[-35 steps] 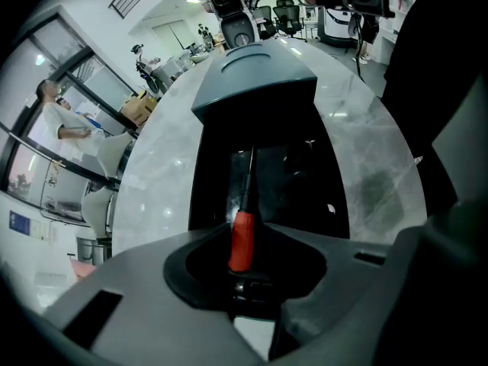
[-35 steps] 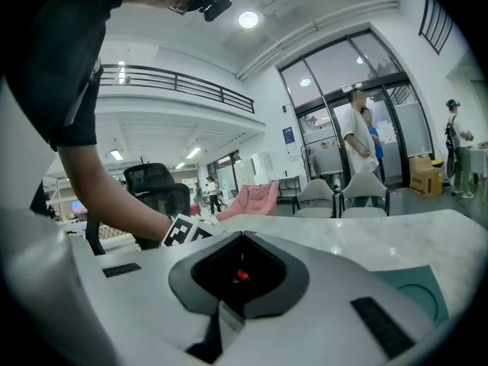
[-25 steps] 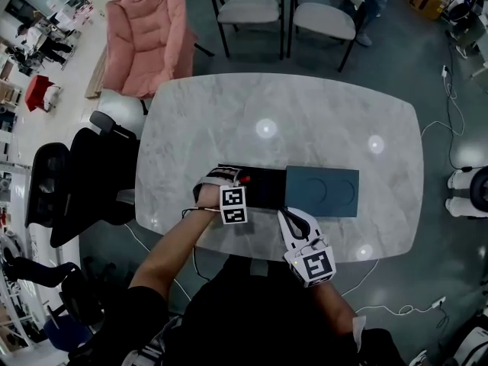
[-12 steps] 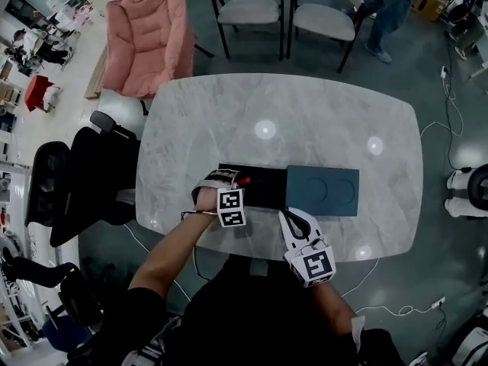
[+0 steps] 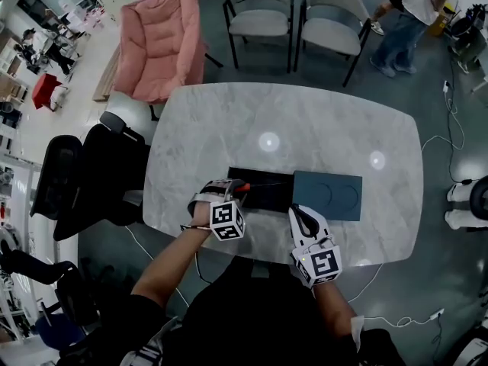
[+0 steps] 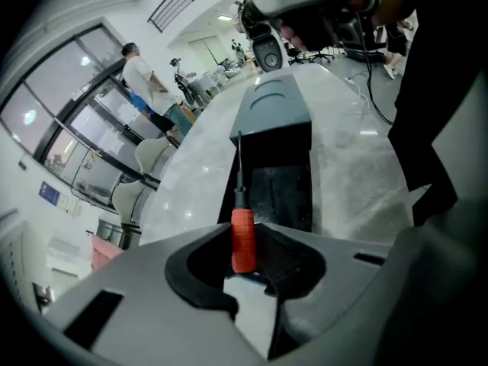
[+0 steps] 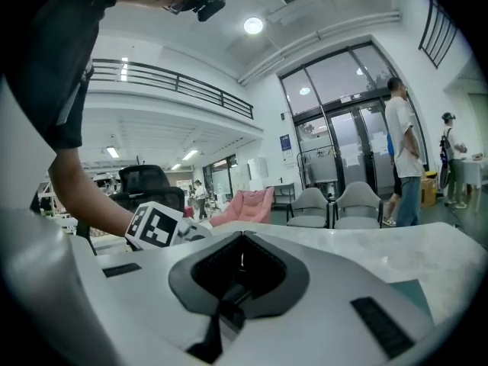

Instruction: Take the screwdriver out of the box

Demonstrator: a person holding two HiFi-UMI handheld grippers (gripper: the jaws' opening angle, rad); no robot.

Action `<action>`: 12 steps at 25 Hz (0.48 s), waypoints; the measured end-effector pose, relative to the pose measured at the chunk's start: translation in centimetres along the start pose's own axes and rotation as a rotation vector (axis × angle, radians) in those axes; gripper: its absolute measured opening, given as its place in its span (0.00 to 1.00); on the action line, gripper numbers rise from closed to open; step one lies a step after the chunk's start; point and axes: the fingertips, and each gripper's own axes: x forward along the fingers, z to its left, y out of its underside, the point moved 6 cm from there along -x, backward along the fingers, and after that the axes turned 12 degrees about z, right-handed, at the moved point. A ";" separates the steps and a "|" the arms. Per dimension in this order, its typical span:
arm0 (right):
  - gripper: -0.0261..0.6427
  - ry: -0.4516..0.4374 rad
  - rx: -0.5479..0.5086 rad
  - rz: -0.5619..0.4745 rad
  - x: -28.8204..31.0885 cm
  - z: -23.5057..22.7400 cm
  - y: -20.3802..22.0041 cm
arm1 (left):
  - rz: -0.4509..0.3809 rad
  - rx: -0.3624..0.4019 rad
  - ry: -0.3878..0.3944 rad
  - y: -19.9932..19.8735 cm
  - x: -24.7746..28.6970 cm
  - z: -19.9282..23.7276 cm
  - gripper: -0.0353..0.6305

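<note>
A screwdriver with a red handle (image 6: 242, 239) and a thin dark shaft is pinched by the handle in my left gripper (image 6: 248, 231). It hangs just above the left end of the open black box (image 6: 284, 180), shaft pointing along the box. In the head view the left gripper (image 5: 232, 189) sits at the left end of the box (image 5: 263, 191), with the red handle (image 5: 242, 188) showing at its tip. The teal lid (image 5: 328, 195) lies against the right end of the box. My right gripper (image 5: 302, 216) is shut and empty near the lid's front-left corner, its tips (image 7: 242, 235) meeting.
The marble table (image 5: 305, 128) has its front edge right under both hands. Two grey chairs (image 5: 259, 14) and a pink armchair (image 5: 160, 40) stand behind it, a black office chair (image 5: 84, 174) to the left. A person (image 5: 415, 14) walks at the back right.
My left gripper has lifted up out of the left end of the box with the screwdriver in it. The right gripper stayed put. A person walked in at the back right.
</note>
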 end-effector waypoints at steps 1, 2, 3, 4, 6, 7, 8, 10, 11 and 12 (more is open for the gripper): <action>0.08 0.007 -0.003 -0.003 -0.1 -0.1 -0.1 | -0.023 -0.039 -0.005 0.0 -0.6 0.2 0.20; 0.08 0.014 -0.006 -0.005 -0.2 -0.1 -0.3 | -0.050 -0.086 -0.006 0.0 -1.3 0.4 0.20; 0.08 0.020 -0.009 -0.006 -0.3 -0.2 -0.4 | -0.079 -0.138 -0.006 0.0 -2.0 0.7 0.20; 0.08 0.026 -0.013 -0.008 -0.3 -0.3 -0.6 | -0.110 -0.190 -0.006 0.0 -2.6 1.0 0.20; 0.08 0.036 -0.022 -0.012 -0.4 -0.3 -0.9 | -0.172 -0.280 -0.018 0.0 -4.0 1.6 0.20; 0.08 0.040 -0.028 -0.016 -0.3 -0.3 -1.1 | -0.205 -0.323 -0.029 0.0 -4.7 1.9 0.20; 0.08 0.043 -0.034 -0.021 -0.2 -0.4 -1.3 | -0.240 -0.369 -0.043 0.0 -5.4 2.2 0.20; 0.08 0.042 -0.048 -0.032 0.1 -0.3 -1.9 | -0.304 -0.465 -0.075 0.2 -6.9 2.8 0.20; 0.08 0.041 -0.055 -0.037 0.2 -0.2 -2.3 | -0.335 -0.515 -0.088 0.4 -7.7 3.0 0.20; 0.08 0.042 -0.063 -0.044 0.2 -0.2 -2.7 | -0.367 -0.568 -0.098 0.5 -8.4 3.2 0.20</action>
